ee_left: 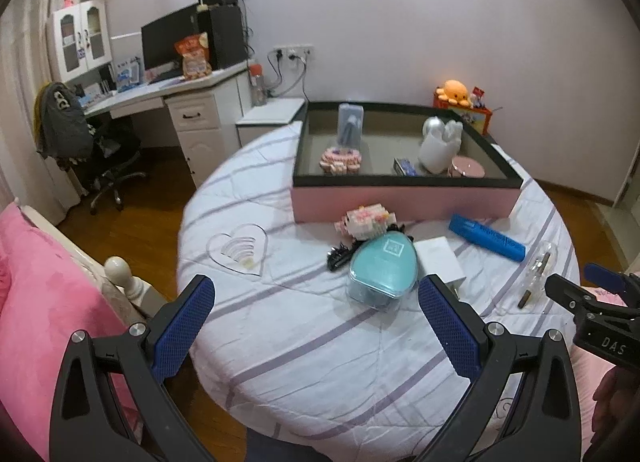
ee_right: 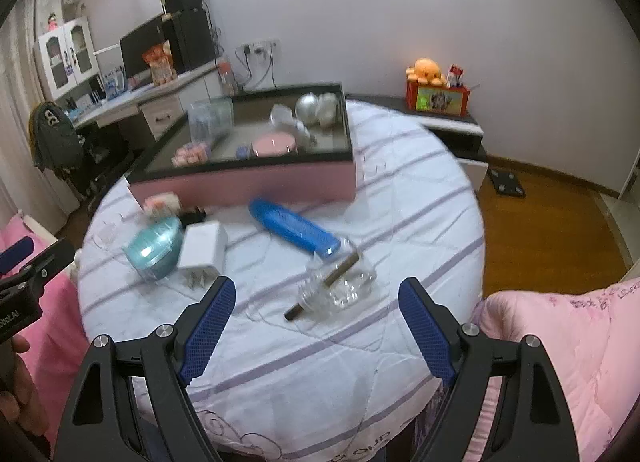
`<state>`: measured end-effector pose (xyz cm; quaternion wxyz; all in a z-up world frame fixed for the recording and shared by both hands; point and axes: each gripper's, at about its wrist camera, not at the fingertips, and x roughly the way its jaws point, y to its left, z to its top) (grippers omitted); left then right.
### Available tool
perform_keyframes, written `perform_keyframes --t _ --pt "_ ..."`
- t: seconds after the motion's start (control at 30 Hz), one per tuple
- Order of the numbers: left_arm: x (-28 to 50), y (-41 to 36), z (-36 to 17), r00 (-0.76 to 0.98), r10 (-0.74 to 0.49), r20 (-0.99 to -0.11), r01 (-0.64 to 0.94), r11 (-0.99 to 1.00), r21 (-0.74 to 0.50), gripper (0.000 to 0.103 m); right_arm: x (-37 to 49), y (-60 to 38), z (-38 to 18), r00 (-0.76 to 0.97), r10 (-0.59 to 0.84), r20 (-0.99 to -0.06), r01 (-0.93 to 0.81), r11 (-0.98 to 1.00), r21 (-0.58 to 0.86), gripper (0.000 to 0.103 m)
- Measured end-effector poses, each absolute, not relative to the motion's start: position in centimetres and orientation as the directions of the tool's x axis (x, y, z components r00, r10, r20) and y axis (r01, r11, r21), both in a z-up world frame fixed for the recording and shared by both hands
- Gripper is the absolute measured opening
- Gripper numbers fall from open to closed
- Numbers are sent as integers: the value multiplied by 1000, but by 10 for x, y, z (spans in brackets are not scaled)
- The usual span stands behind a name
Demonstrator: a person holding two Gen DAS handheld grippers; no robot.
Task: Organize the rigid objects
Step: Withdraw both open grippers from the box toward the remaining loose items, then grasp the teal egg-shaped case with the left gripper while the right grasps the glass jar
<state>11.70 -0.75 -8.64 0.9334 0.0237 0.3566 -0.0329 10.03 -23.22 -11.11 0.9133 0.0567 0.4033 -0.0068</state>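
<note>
Blue-padded, both tools stand wide apart and empty: the left tool (ee_left: pixel 316 326) hangs over the near part of the round desk (ee_left: pixel 304 374), the right tool (ee_right: pixel 318 326) just short of the glass piece (ee_right: pixel 340 282).

Loose things lie in a band before the pink box (ee_left: pixel 404 204), which already carries several items: a clear heart (ee_left: pixel 238 248), a brick toy (ee_left: pixel 366 220) touching the box wall, a black clip (ee_left: pixel 340 256), a teal case (ee_left: pixel 382 264), a white charger (ee_right: pixel 202 248), a blue case (ee_right: pixel 294 228) and the glass piece with a brown stick (ee_right: pixel 320 288) across it.

The step looks like an approach for a first pick. For the right tool, the glass piece is closest; it is likely smooth and slippery, so centre the pads on its widest part and close gently. The stick may roll off when lifted. The left tool would do best with the teal case, gripped across its narrower sides, clear of the clip and charger beside it.
</note>
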Motion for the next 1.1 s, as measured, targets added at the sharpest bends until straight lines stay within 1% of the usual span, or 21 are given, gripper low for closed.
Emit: perform_keyframes --t 0.4,0.5,0.7,0.73,0.77,0.8,0.83,0.87,0.9,0.93,1.1 --pt "154 -25 -129 680 -74 -730 132 991 21 103 132 -242 -146 620 24 -784 112 987 119 85" --pt "162 -32 -136 665 -102 -740 163 987 11 103 139 -243 -153 612 34 -790 109 986 127 85" --pt "179 -42 -154 634 -108 -766 181 983 11 101 150 -241 -160 610 25 -792 92 991 102 85" --pt "181 -42 -155 631 -113 -767 181 984 4 96 151 -240 -160 611 21 -791 88 992 94 83" --pt "184 -42 -156 625 -125 -771 185 983 -10 93 152 -239 -160 611 11 -792 85 993 79 80" --pt "187 -42 -157 614 -151 -774 193 981 -38 86 152 -238 -161 612 -6 -791 83 995 56 74" --pt "188 -43 -157 611 -163 -775 196 979 -51 78 152 -238 -161 614 -10 -790 80 996 50 70" --pt "189 -44 -157 609 -168 -775 200 978 -55 74 152 -238 -160 615 -11 -788 77 996 46 67" --pt "188 -47 -156 612 -166 -773 204 978 -48 66 151 -238 -160 616 -12 -787 74 996 43 61" --pt "188 -48 -155 611 -173 -772 209 976 -53 58 151 -239 -159 615 -8 -788 70 997 44 61" --pt "183 -39 -152 603 -209 -770 204 973 -104 57 144 -240 -157 620 9 -785 64 996 62 61"
